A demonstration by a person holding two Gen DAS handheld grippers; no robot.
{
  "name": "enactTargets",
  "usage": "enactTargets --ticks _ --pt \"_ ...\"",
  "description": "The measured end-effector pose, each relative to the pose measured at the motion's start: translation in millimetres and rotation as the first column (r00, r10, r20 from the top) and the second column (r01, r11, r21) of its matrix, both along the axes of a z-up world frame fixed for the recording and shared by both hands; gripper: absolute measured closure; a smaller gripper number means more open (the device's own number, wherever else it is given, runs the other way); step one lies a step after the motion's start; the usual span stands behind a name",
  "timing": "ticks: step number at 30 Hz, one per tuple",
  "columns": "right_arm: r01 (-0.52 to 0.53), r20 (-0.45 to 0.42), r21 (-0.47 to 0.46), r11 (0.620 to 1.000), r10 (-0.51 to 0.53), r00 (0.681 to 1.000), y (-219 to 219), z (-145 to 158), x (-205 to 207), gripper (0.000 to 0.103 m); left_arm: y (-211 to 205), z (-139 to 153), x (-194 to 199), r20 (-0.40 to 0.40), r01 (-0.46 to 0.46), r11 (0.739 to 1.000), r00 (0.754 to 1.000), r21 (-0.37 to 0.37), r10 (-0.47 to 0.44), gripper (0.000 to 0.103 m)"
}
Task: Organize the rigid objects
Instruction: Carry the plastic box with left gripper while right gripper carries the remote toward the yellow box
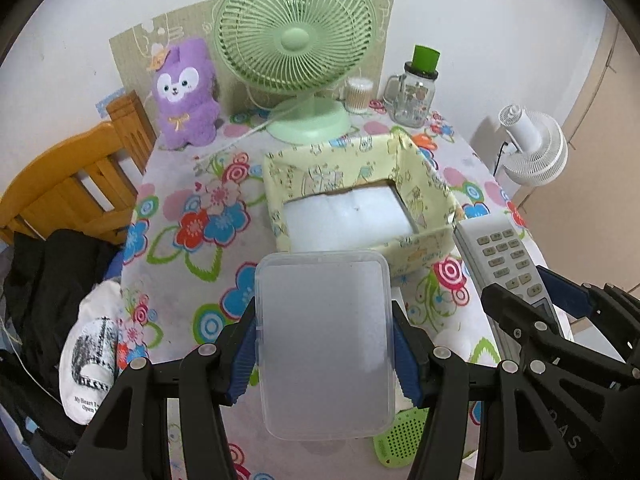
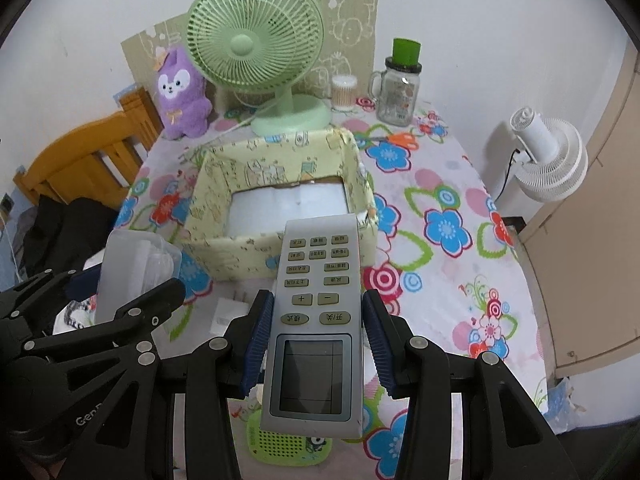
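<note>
My left gripper [image 1: 324,348] is shut on a translucent plastic box [image 1: 325,344], held above the table just in front of the yellow patterned storage box [image 1: 420,246]. My right gripper [image 2: 314,344] is shut on a grey remote control [image 2: 314,320], its far end over the near wall of the yellow storage box [image 2: 224,254]. The remote also shows at the right of the left wrist view [image 1: 508,264], and the plastic box at the left of the right wrist view [image 2: 128,276]. The storage box holds only a white liner.
A green perforated disc [image 2: 286,446] and a white plug [image 2: 228,312] lie on the floral tablecloth [image 2: 440,200] under the grippers. A green desk fan [image 1: 296,40], purple plush [image 1: 186,96], cotton-swab tub [image 1: 358,94] and glass jar [image 1: 414,96] stand at the back. A wooden chair [image 1: 80,176] is left.
</note>
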State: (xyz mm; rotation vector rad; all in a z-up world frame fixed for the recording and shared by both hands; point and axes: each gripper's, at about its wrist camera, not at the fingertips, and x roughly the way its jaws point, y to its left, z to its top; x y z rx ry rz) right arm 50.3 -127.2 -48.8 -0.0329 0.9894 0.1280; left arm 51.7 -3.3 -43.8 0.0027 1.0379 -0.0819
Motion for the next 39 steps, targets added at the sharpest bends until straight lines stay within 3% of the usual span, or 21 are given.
enactTargets --ticks 27,39 --pt "-0.171 -0.009 0.037 0.985 0.171 0.985 -16.1 5.3 74.0 0.055 -11.7 7.1 55.2 -0.010 -0.139 0.990 0.990 -0.004 0.139 0.043" --pt "-0.193 -0.033 0.053 0.980 0.195 0.980 -14.2 -9.6 113.1 0.055 -9.8 -13.3 83.8 -0.057 -0.167 0.986 0.984 0.012 0.167 0.043"
